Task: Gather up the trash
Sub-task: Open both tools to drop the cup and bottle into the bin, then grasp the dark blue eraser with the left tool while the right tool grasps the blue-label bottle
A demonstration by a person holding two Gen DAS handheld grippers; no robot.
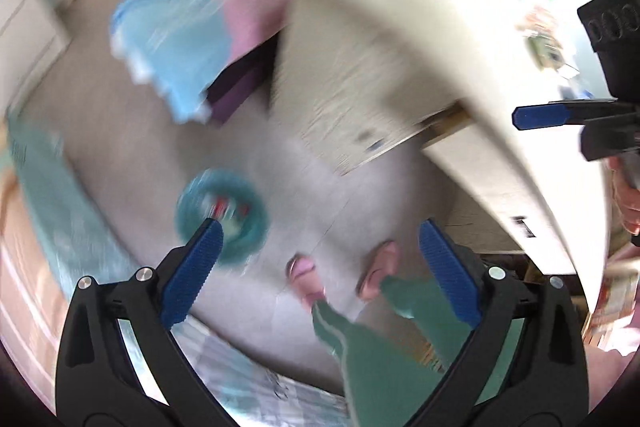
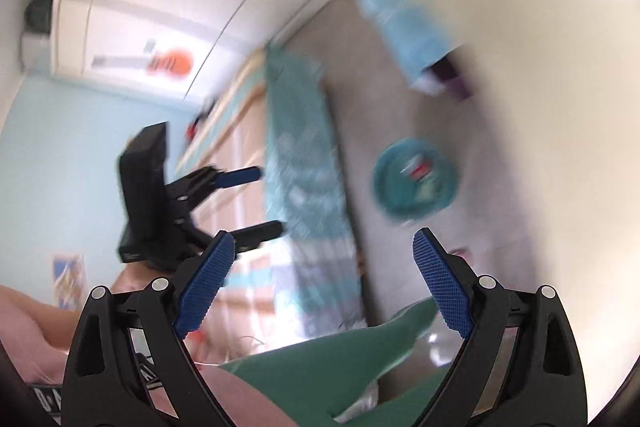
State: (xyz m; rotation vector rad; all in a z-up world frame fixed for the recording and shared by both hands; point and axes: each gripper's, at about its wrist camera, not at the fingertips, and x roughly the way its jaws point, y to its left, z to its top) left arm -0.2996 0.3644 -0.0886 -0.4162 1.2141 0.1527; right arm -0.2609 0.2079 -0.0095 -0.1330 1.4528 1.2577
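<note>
Both tongs, left gripper (image 1: 318,259) and right gripper (image 2: 324,267), gape empty above the teal bin (image 2: 414,179); blurred view, probably swinging — risk clipping the table edge (image 1: 460,67).

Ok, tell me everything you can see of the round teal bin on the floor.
The teal bin is round and open-topped, seen from above and motion-blurred in both views. It looks like plastic and stands on the pale grey floor, apparently upright. Inside lie a few small pieces, red, white and greenish, too blurred to identify. Nothing outside it touches it: the left tool and right tool are both open and empty, well above it. A patterned teal fabric hangs nearby.
</note>
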